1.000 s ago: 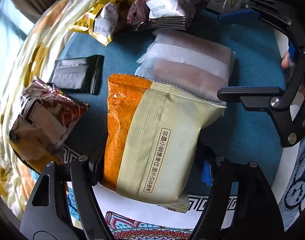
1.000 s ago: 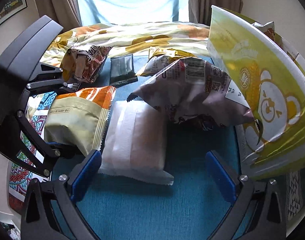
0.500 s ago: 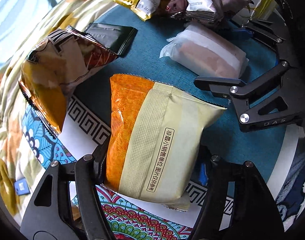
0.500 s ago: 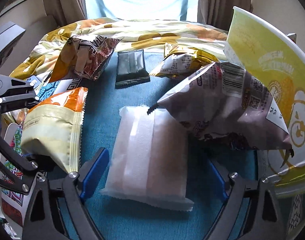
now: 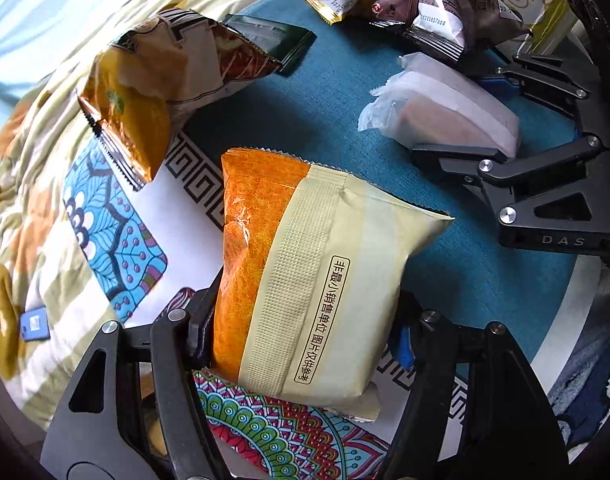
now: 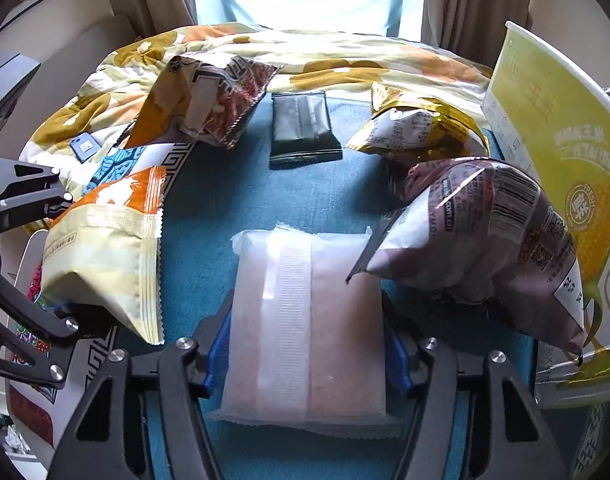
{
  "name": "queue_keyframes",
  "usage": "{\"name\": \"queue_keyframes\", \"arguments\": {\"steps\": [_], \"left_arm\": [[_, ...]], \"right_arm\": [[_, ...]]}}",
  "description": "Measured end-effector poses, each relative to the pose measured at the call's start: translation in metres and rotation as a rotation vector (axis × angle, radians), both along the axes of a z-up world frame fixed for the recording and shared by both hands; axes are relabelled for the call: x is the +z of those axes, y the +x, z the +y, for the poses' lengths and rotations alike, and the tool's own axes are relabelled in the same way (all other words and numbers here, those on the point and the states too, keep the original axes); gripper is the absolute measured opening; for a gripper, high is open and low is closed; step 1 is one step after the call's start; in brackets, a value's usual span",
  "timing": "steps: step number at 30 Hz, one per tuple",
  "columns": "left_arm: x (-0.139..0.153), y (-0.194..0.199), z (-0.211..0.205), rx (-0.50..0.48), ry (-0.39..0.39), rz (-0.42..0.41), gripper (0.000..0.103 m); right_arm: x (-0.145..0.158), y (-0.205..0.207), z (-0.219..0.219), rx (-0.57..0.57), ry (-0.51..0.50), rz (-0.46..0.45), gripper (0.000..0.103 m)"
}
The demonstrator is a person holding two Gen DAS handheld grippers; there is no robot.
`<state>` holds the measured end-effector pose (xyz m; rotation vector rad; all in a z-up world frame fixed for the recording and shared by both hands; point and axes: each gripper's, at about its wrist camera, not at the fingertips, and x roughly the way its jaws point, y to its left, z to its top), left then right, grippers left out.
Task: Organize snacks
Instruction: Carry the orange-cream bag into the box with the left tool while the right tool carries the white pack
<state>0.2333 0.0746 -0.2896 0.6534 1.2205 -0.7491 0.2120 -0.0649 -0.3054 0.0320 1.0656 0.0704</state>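
Observation:
My left gripper (image 5: 305,332) is shut on an orange and cream snack pack (image 5: 305,272) and holds it above the patterned mat; the pack also shows in the right wrist view (image 6: 105,248). My right gripper (image 6: 305,356) is closed on a white translucent pack (image 6: 305,320) that lies on the teal cloth (image 6: 225,192); it also shows in the left wrist view (image 5: 445,116). A brown pack (image 6: 485,248), a gold pack (image 6: 417,128), a dark green sachet (image 6: 303,128) and a brown-orange bag (image 6: 209,100) lie around.
A yellow-green carton (image 6: 565,168) stands at the right edge. A flowered blanket (image 6: 305,52) lies behind the cloth. A patterned mat (image 5: 113,216) lies at the left, with a small blue card (image 5: 35,322) beside it.
My left gripper carried the orange and cream pack leftward, off the teal cloth over the patterned mat. My right gripper moved forward and closed on the white pack.

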Motion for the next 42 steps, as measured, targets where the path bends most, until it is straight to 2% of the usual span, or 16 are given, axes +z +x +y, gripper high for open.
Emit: {"name": "queue_keyframes", "arguments": {"steps": [5, 10, 13, 16, 22, 26, 30, 34, 39, 40, 42], "left_arm": [[0.018, -0.013, 0.017, 0.071, -0.027, -0.002, 0.062], [0.053, -0.019, 0.033, 0.181, -0.07, -0.015, 0.062], [0.078, -0.022, 0.03, 0.234, -0.07, -0.074, 0.062], [0.105, -0.018, 0.015, 0.246, -0.068, -0.148, 0.062], [0.161, -0.011, -0.05, 0.255, -0.136, -0.233, 0.062], [0.187, -0.009, -0.119, 0.274, -0.21, -0.255, 0.062], [0.205, -0.008, -0.192, 0.296, -0.279, -0.257, 0.062], [0.202, -0.005, -0.264, 0.317, -0.312, -0.215, 0.062], [0.179, -0.009, -0.327, 0.343, -0.328, -0.137, 0.062], [0.173, -0.009, -0.333, 0.352, -0.342, -0.117, 0.064], [0.161, -0.009, -0.343, 0.39, -0.334, -0.085, 0.078]], "right_arm": [[0.013, -0.012, 0.006, 0.019, 0.04, -0.001, 0.058], [0.039, -0.03, 0.01, 0.045, 0.062, -0.029, 0.058], [0.065, -0.041, 0.006, 0.04, 0.082, -0.066, 0.058], [0.095, -0.053, -0.008, 0.012, 0.114, -0.113, 0.058], [0.155, -0.069, -0.062, -0.048, 0.104, -0.225, 0.058], [0.187, -0.077, -0.115, -0.082, 0.067, -0.287, 0.058], [0.206, -0.08, -0.172, -0.102, 0.029, -0.304, 0.058], [0.215, -0.086, -0.231, -0.115, 0.016, -0.315, 0.058], [0.214, -0.086, -0.283, -0.117, 0.01, -0.312, 0.058], [0.212, -0.086, -0.29, -0.115, 0.014, -0.308, 0.058], [0.208, -0.085, -0.303, -0.11, 0.02, -0.298, 0.058]]}}
